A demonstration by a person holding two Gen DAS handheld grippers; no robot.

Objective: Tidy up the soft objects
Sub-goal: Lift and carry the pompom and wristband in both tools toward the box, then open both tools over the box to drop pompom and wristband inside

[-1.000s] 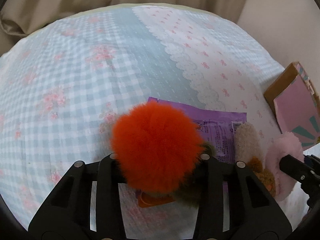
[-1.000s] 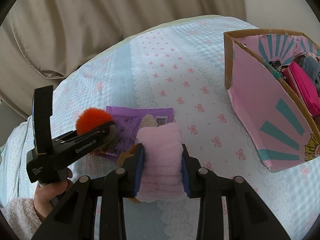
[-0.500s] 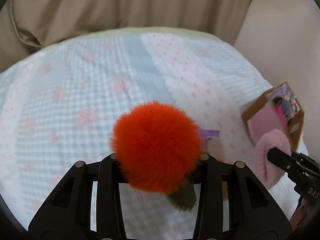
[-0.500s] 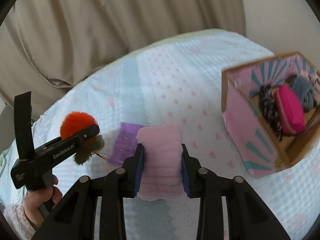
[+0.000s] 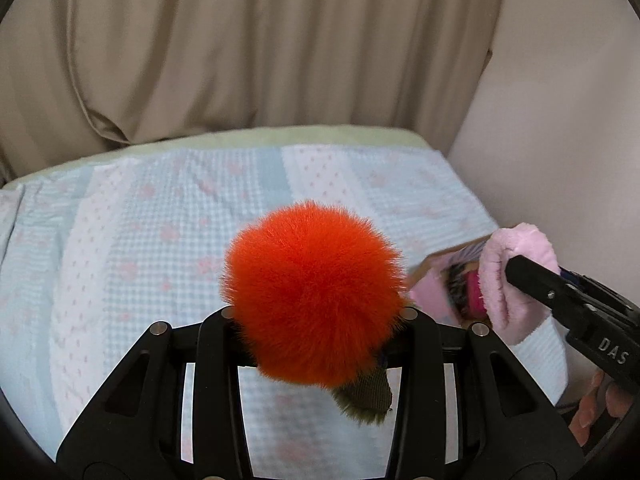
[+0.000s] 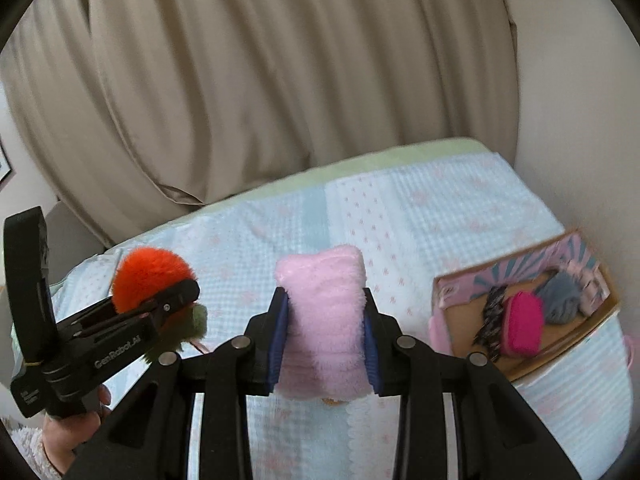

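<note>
So the left tongs (image 5: 316, 314) are clamped on a fluffy orange pompom (image 5: 314, 294), right tongs (image 6: 326, 334) squeezing a pink plush fabric roll (image 6: 322, 320), both up over the blue checked bed quilt (image 6: 420, 216). Pink cardboard box (image 6: 452, 296) sits right, holding other soft bits.

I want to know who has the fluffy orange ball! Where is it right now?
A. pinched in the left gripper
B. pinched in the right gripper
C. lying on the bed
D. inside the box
A: the orange ball sits squeezed between the fingers of the left gripper, up above the bed; the right gripper pinches a pink fluffy thing instead.
</note>
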